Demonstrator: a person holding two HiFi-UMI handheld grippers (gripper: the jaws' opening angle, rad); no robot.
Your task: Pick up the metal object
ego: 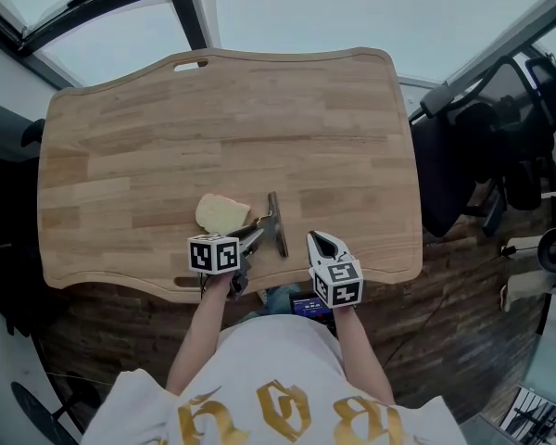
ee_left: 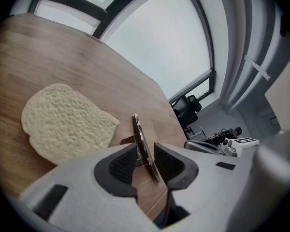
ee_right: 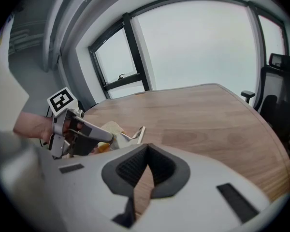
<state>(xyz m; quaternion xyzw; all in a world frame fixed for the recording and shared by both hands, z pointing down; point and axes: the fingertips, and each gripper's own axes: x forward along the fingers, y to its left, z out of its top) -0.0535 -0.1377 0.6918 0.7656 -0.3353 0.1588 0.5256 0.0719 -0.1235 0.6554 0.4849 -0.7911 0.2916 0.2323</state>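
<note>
A thin T-shaped metal object (ego: 277, 225) stands on its edge on the wooden table (ego: 259, 119), close to the front edge. My left gripper (ego: 256, 233) reaches it from the near left. In the left gripper view the metal object (ee_left: 137, 129) runs between the pads and my left gripper (ee_left: 145, 161) is shut on it. A slice of bread (ego: 221, 213) lies just left of it, also seen as the bread (ee_left: 65, 122). My right gripper (ego: 319, 239) hovers over the table's front edge to the right, shut and empty (ee_right: 147, 170). From there I see the left gripper (ee_right: 111, 137) and the metal object (ee_right: 139, 133).
A black office chair (ego: 473, 156) stands off the table's right side, along with other dark gear on the floor. Windows run behind the table's far edge. The table's rim has a wavy outline with a slot handle (ego: 190, 63) at the back.
</note>
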